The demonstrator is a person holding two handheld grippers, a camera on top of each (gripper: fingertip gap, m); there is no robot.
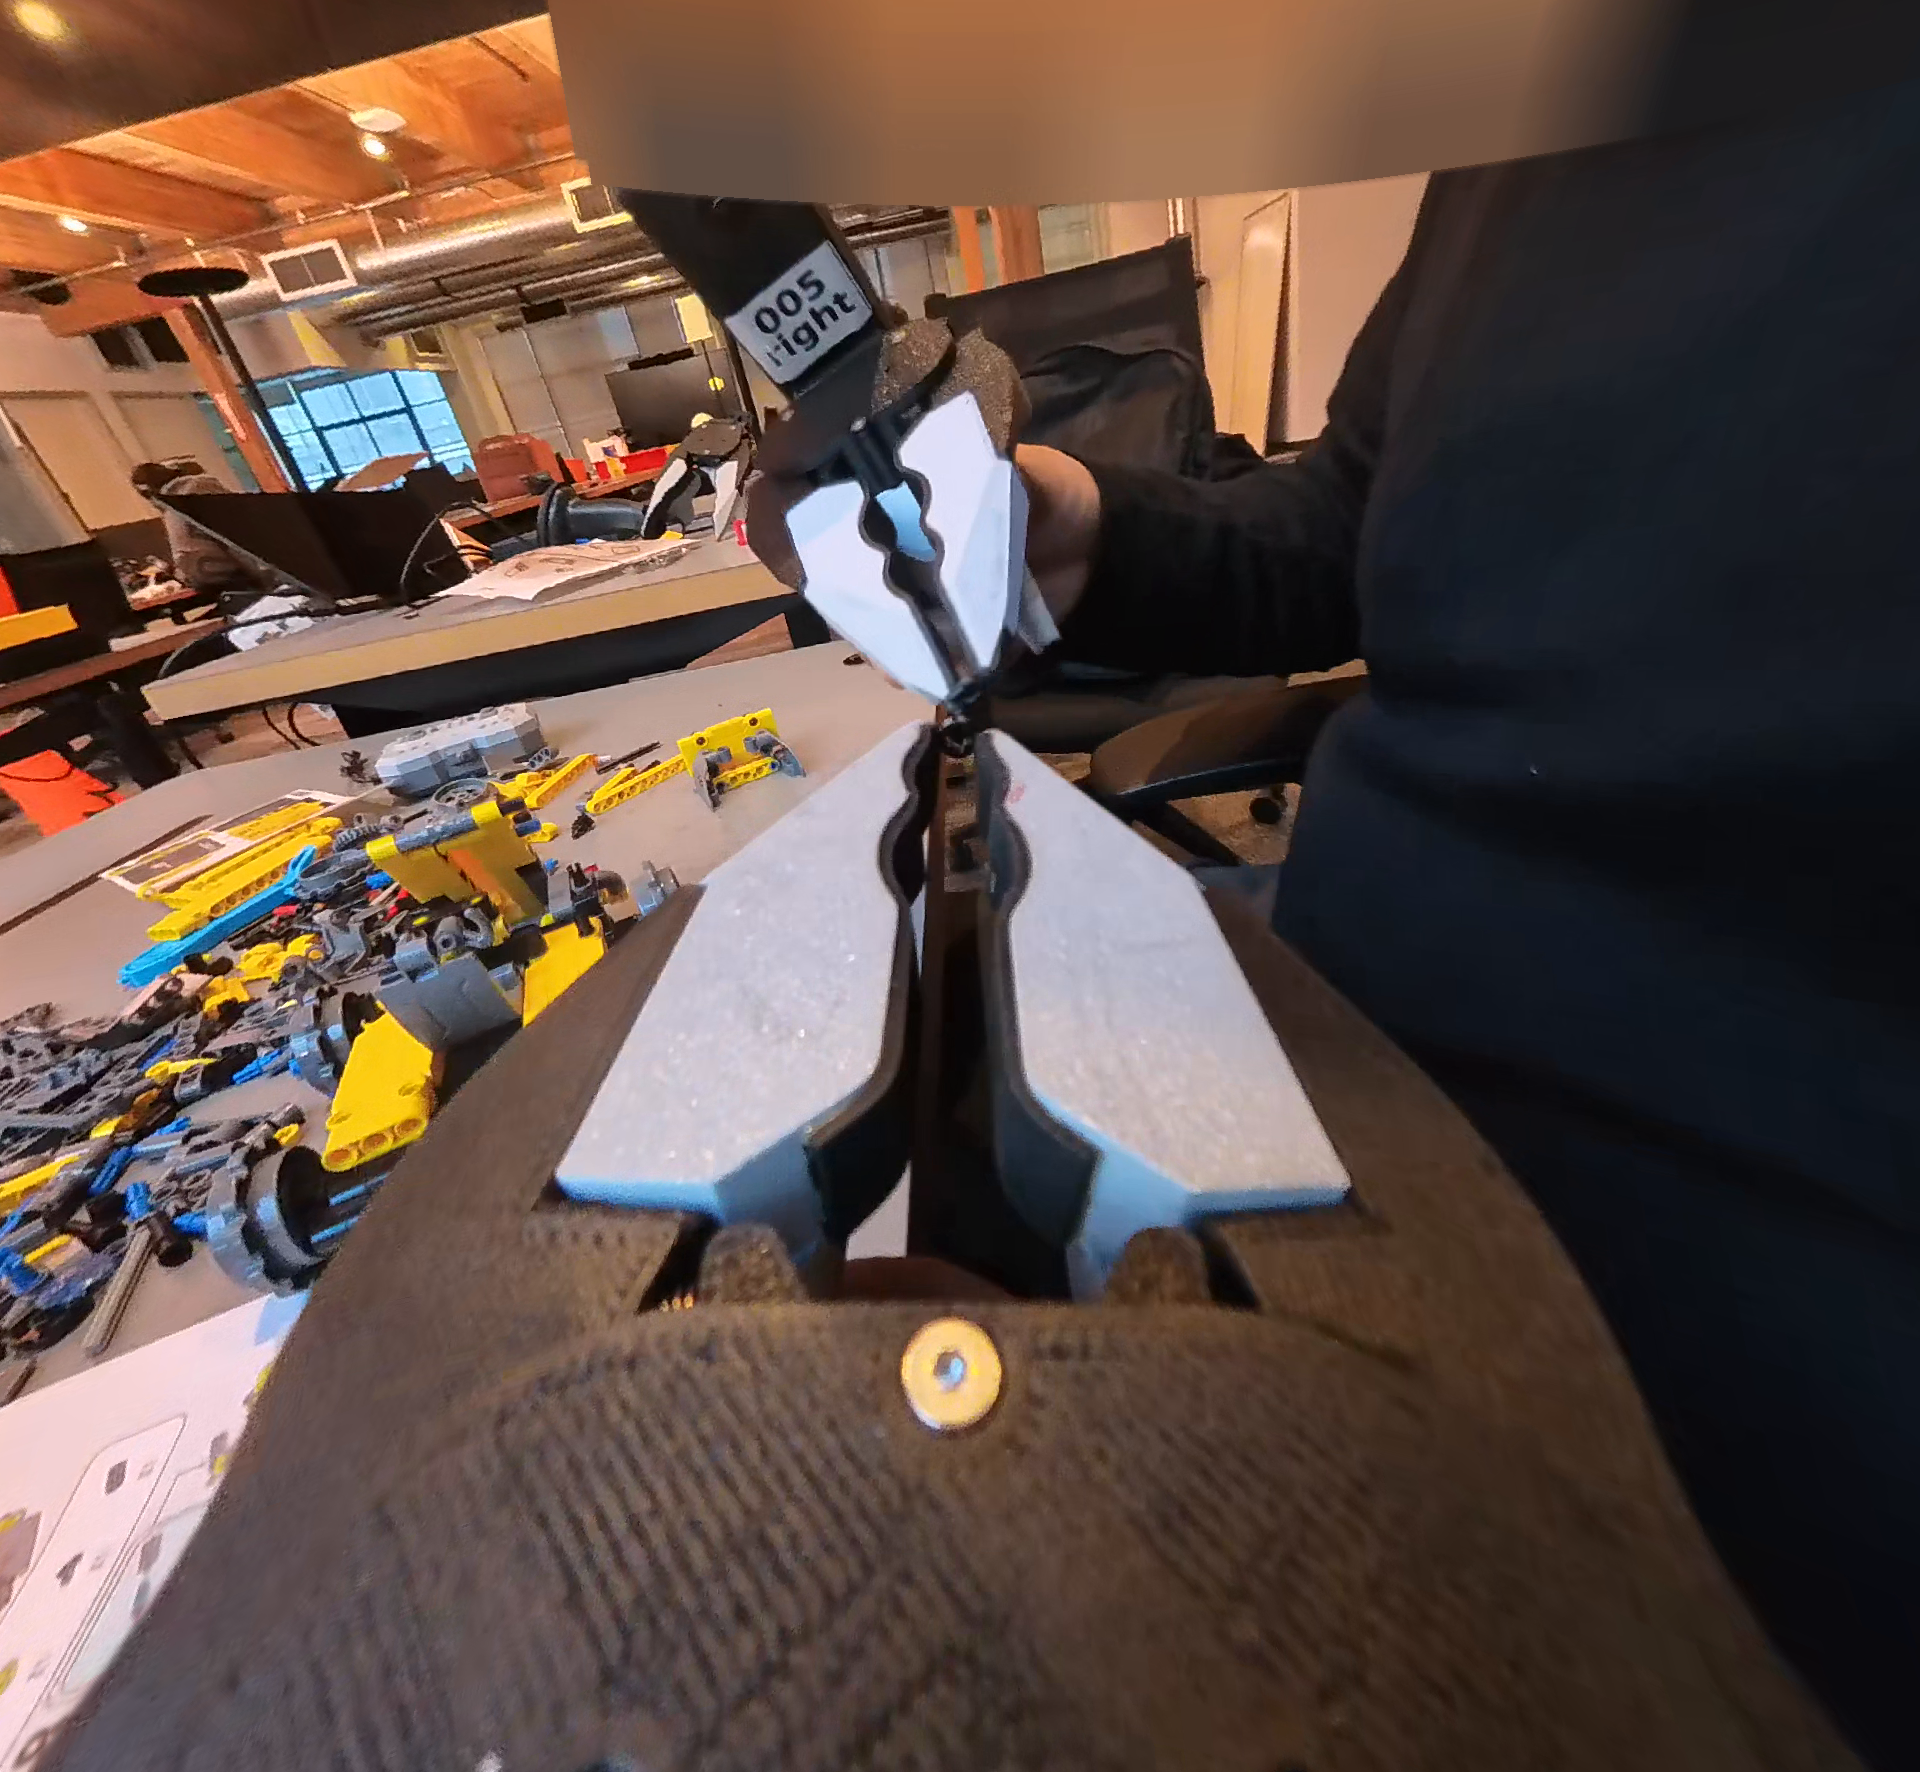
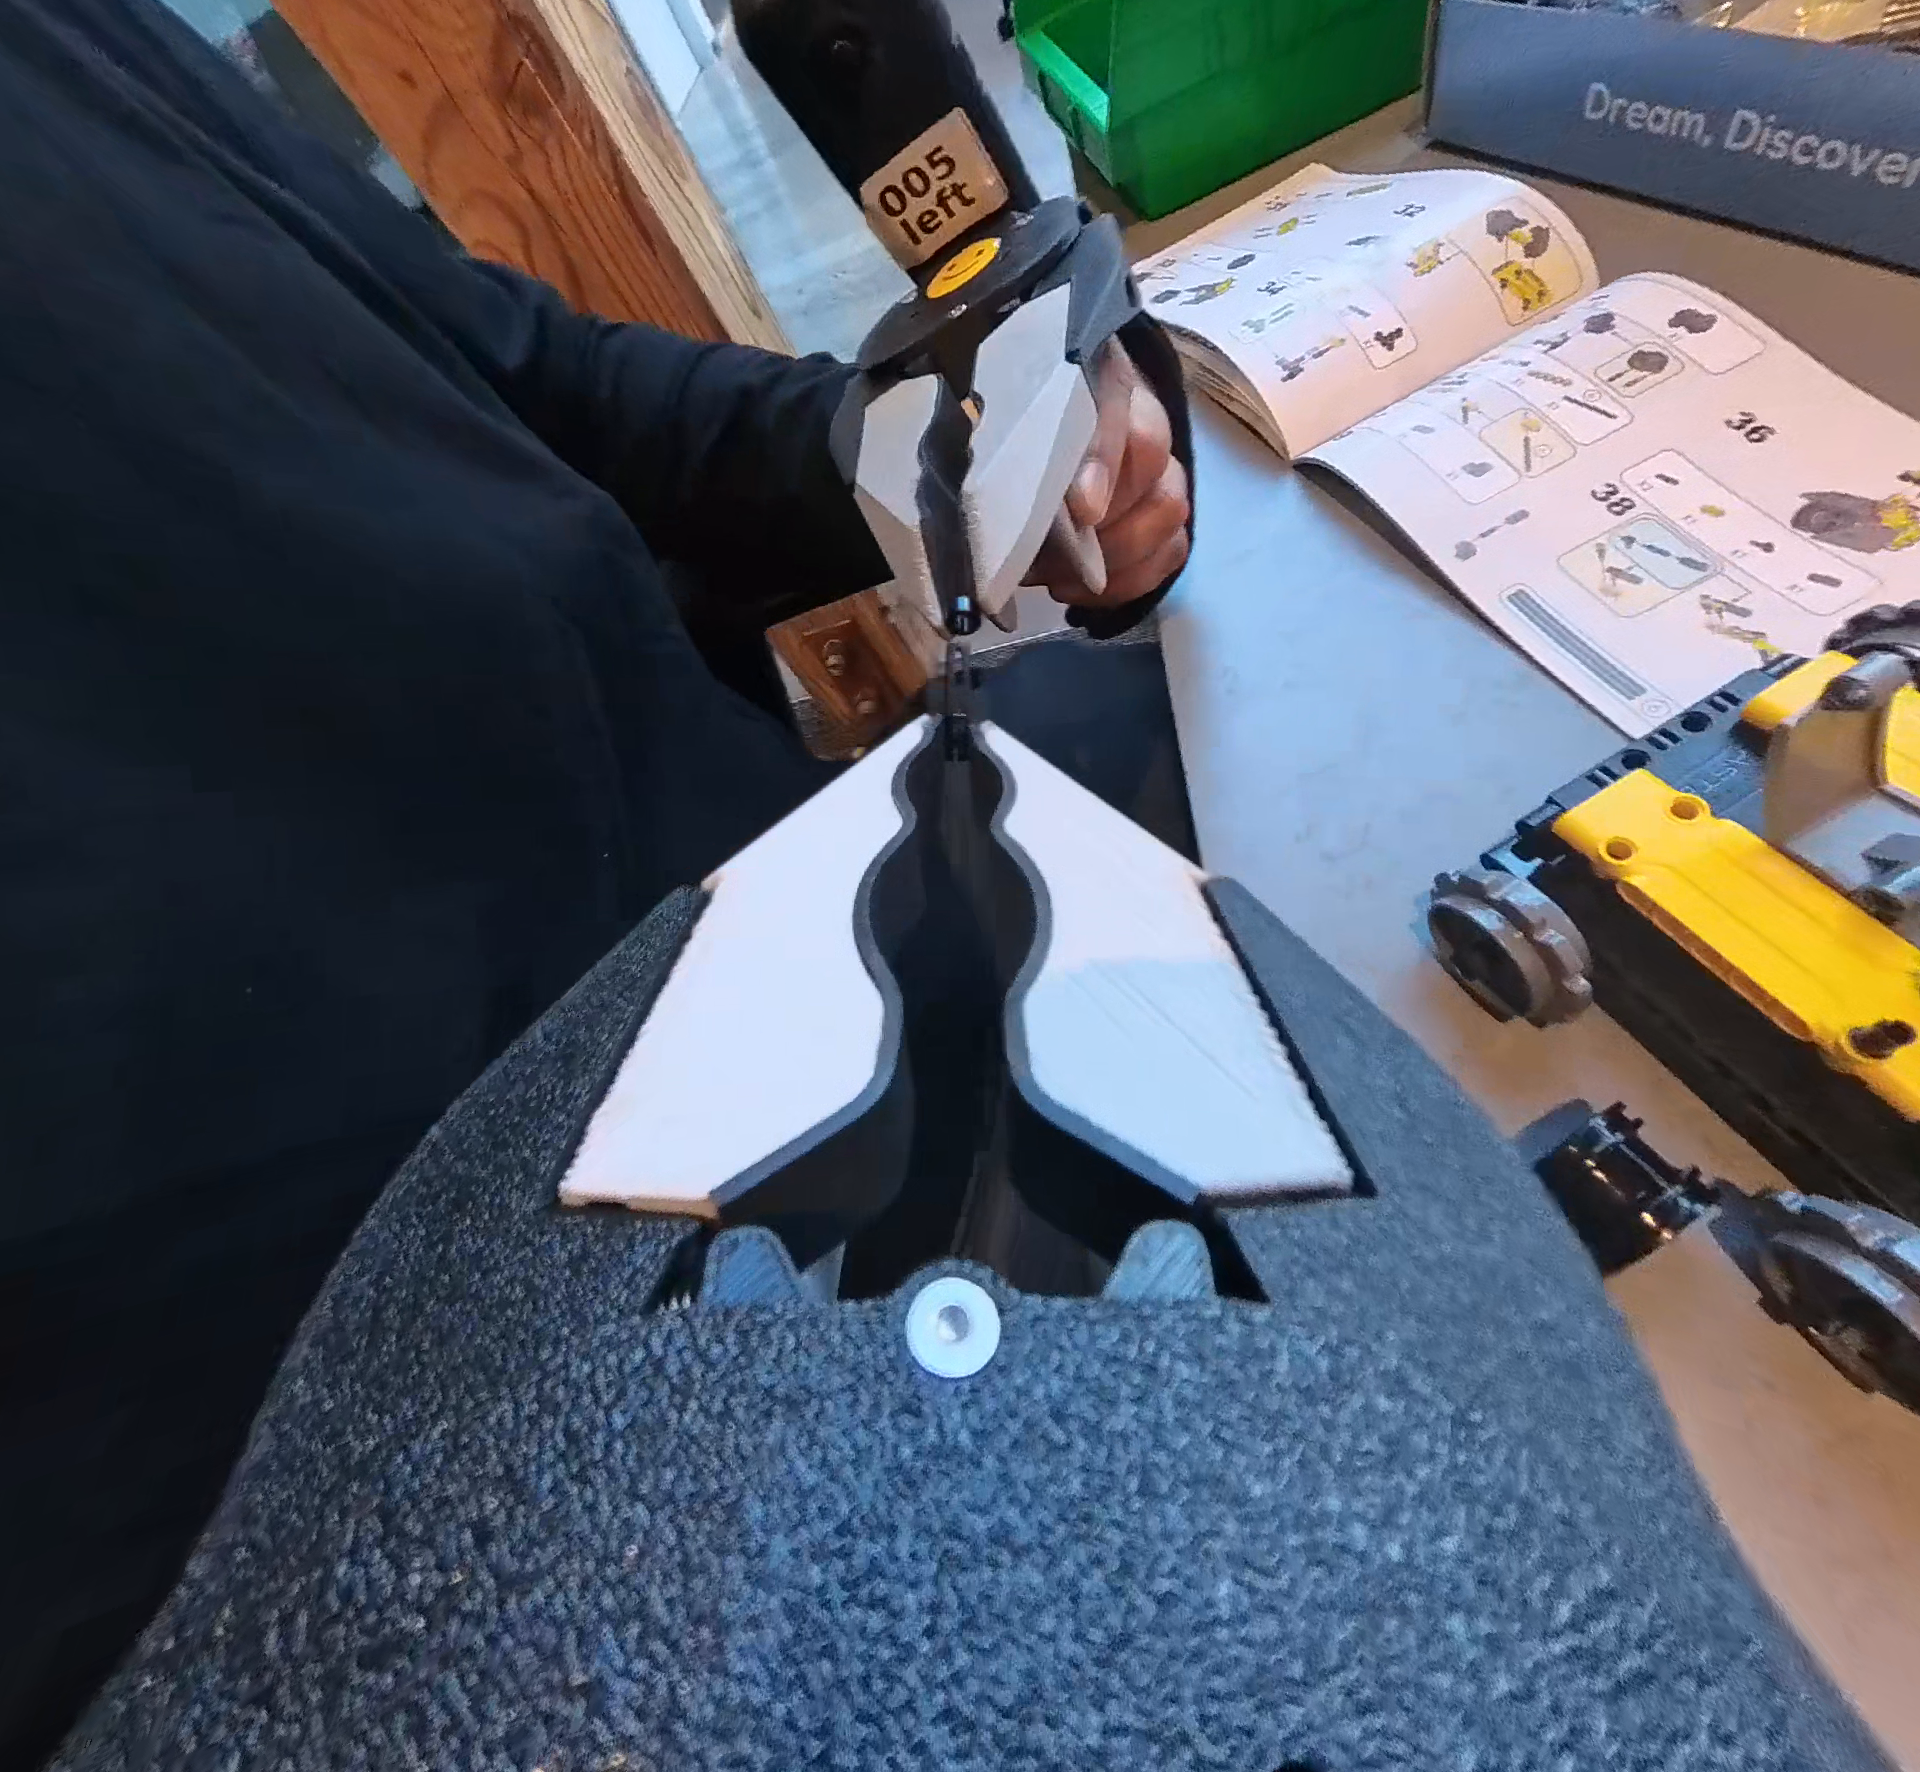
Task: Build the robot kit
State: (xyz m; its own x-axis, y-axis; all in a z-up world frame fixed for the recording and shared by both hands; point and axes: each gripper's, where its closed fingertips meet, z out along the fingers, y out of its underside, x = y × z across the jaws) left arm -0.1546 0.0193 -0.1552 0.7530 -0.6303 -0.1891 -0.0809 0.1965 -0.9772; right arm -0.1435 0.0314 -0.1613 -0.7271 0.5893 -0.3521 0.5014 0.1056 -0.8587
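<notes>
Black-sleeved arms come in from either side and bring the two tools tip to tip above the near edge of the grey tabletop. The left gripper has its jaws pinched almost together on a small black pin, which sticks out of the tips with its long axis in line with the fingers, pointing at the other tool. The right gripper meets it head-on, jaws likewise nearly closed on a small dark connector piece, just short of the pin; whether the two touch I cannot tell. A bare hand wraps the left tool's handle. At nine o'clock of the left gripper lies a heap of yellow, blue and grey building pieces. At three o'clock of the right gripper sits a yellow and black wheeled model, with an open instruction booklet at one o'clock.
</notes>
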